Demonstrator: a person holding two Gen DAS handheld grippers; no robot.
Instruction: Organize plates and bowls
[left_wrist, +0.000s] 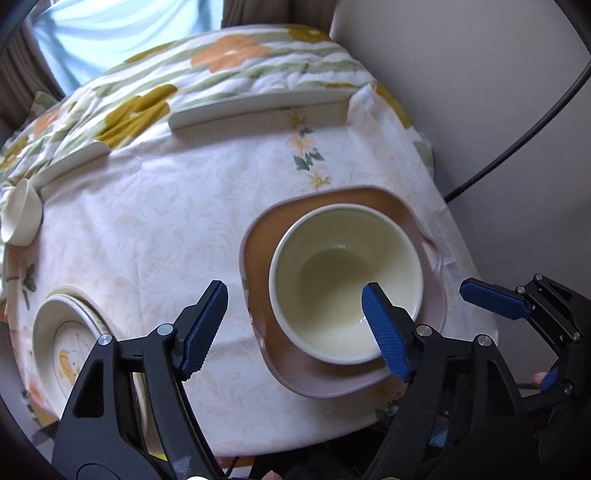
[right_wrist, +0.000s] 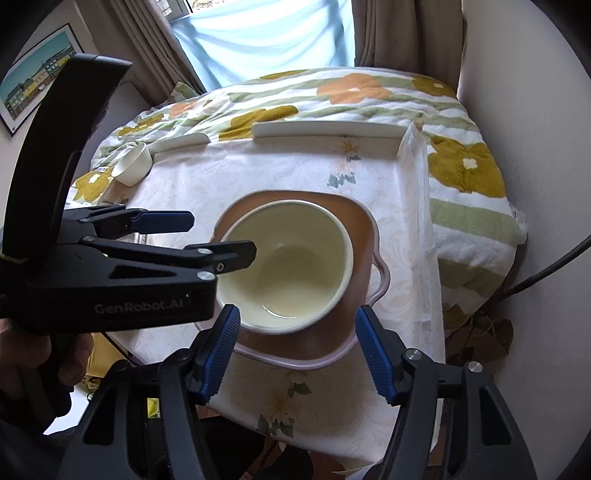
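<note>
Cream bowls: we count two. One big cream bowl (left_wrist: 345, 284) sits upright on the pink plate, and one small ribbed cream bowl (right_wrist: 133, 164) lies tipped at the far-left corner of the tablecloth, well apart from the pink plate.
Plates: we count two places. One squarish pink plate (left_wrist: 399, 210) sits under the big bowl. Left of it and nearer us is a round stack, a patterned plate (left_wrist: 70, 354) on top; how many lie in that stack we cannot tell.
Long white dishes: two, both along the far edge of the cloth beyond the pink plate, a long white dish (left_wrist: 258, 107) and a shorter white dish (left_wrist: 74, 160) to its left.
Left gripper (left_wrist: 295, 325): we have it spread wide, gripping nothing. The right blue pad shows over the big bowl's mouth; the left pad hangs over bare cloth left of the pink plate.
Right gripper (right_wrist: 295, 347): also wide apart and empty-handed, near the pink plate's near edge, its left pad just at the big bowl's near rim.
Tablecloth (left_wrist: 155, 229): one, white with flowers, under everything.
Floral blanket (right_wrist: 369, 92): one, bunched beyond the white dishes.
</note>
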